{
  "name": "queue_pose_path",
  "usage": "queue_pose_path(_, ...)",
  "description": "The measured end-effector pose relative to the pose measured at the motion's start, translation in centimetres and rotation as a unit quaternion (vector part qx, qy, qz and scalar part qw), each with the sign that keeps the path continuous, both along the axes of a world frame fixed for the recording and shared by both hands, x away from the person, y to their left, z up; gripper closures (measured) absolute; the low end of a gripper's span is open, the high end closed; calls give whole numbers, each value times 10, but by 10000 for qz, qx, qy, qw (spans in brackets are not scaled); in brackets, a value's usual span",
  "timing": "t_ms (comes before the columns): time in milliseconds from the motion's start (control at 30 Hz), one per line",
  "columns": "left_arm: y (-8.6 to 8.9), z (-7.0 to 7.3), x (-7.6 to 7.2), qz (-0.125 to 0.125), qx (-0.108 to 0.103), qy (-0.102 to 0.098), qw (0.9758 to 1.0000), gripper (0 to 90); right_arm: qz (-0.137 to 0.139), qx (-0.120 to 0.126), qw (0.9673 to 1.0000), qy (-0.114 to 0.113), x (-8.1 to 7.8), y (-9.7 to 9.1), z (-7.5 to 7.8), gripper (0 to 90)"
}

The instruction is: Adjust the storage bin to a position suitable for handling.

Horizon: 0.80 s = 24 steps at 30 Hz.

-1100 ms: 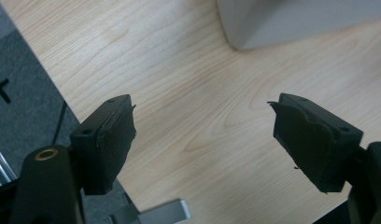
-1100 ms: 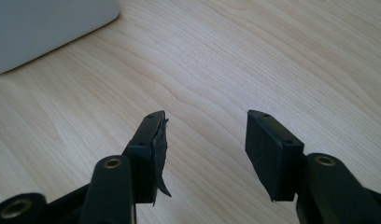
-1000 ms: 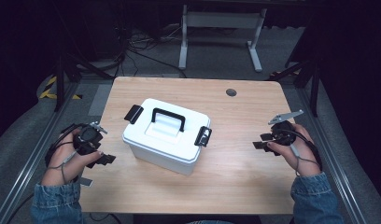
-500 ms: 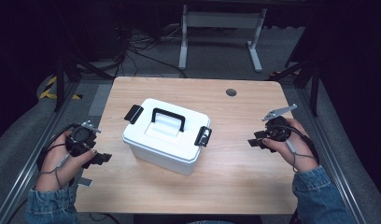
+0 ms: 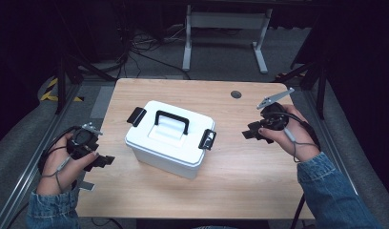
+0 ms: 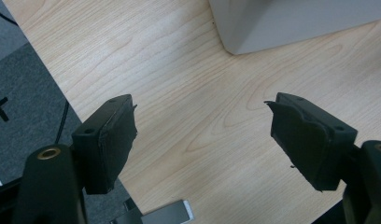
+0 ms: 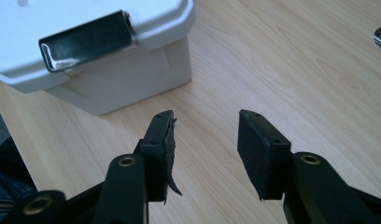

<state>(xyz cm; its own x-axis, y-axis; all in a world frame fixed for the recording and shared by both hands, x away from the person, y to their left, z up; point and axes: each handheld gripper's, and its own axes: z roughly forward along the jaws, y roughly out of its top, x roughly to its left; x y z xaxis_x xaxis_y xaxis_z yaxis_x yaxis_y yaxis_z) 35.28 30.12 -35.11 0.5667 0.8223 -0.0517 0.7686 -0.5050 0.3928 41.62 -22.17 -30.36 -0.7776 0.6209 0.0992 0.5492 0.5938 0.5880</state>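
Sitting in the middle of the pale wooden table is the white plastic lidded box with a black carry handle, turned a little askew, a black latch clipped at its right end and another at its left. Over on the right, the right gripper hovers above the tabletop, pointing left toward that right-hand latch, near it but clearly apart. Its jaws have just been closing a little, yet they stand spread with only bare wood between them; the right gripper view has the glossy latch up ahead of the pads. On the left, the left gripper sits low by the near-left edge of the table, aimed right at the box, well short of it. Its jaws gape wide, nothing in between, and a corner of the white box shows beyond them.
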Motion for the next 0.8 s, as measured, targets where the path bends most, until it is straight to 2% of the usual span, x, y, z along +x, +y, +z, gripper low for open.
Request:
queue_pose_path(100, 1, 0, 2, 72, -129, 121, 9998, 235, 78, 0, 10000, 5, 2, 9, 6, 565)
queue_pose_path(300, 3, 2, 6, 143, -164, -8, 9998, 231, 208, 26, 9998, 19, 7, 27, 15, 565)
queue_pose_path(433, 5, 2, 11, 280, -166, -57, 9995, 206, 294, 58, 9996, -3, 10, 42, 20, 565)
queue_pose_path(500, 5, 1, 13, 298, -102, -72, 9995, 189, 361, 107, 9993, -7, 11, 49, 22, 565)
queue_pose_path(633, 5, 1, 17, 298, -122, -66, 9995, 184, 418, 107, 9991, 23, 15, 63, 24, 565)
queue_pose_path(767, 3, -1, 25, 518, 95, -137, 9985, 177, 463, 122, 9988, 33, 19, 75, 27, 563)
queue_pose_path(800, 3, -1, 27, 496, 139, -161, 9985, 177, 482, 137, 9987, 27, 21, 80, 28, 562)
